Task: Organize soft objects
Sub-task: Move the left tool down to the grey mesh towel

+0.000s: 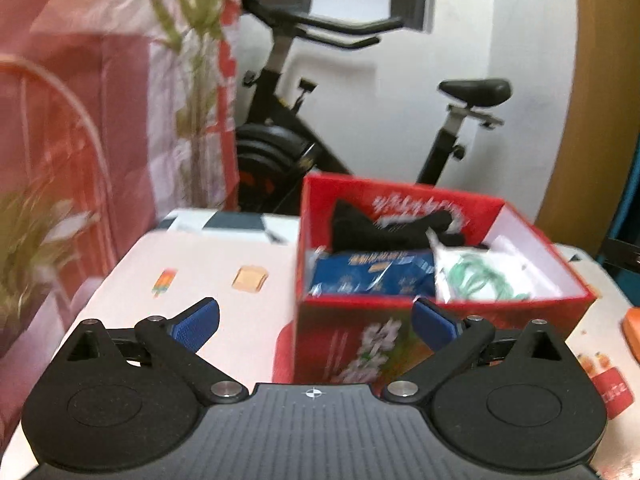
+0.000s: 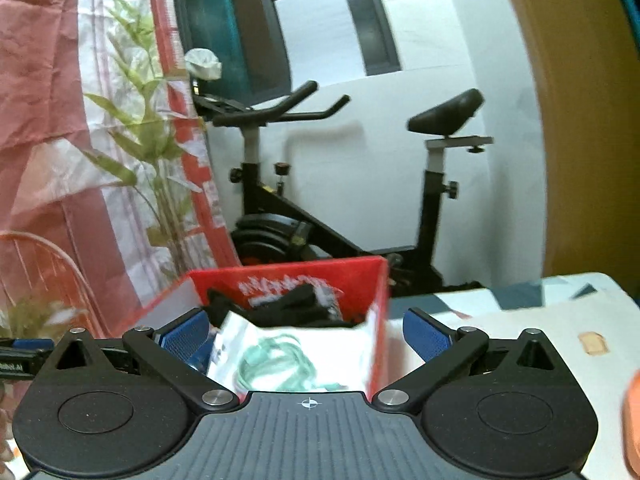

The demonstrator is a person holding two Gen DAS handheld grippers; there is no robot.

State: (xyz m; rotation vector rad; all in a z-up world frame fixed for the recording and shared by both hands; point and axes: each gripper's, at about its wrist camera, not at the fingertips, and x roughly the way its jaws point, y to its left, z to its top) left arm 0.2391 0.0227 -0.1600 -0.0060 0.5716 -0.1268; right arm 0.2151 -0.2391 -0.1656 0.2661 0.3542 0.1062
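A red cardboard box (image 1: 460, 312) stands on the table and holds a black cloth (image 1: 384, 230), a blue packet (image 1: 372, 274) and a clear bag with a green cord (image 1: 480, 276). My left gripper (image 1: 316, 326) hangs open just in front of the box's near wall, nothing between its blue pads. In the right wrist view the same box (image 2: 378, 312) lies right ahead, with the black cloth (image 2: 296, 306) and the bag with the green cord (image 2: 280, 356) inside. My right gripper (image 2: 306, 338) is open, its jaws spread wide over the box's near edge, pressing on nothing.
The white patterned tablecloth (image 1: 224, 264) covers the table. An exercise bike (image 1: 360, 128) stands behind it by the white wall. A pink flowered curtain (image 1: 100, 100) hangs at the left. An orange thing (image 1: 632, 332) sits at the right edge. A wooden door (image 2: 580, 120) is at right.
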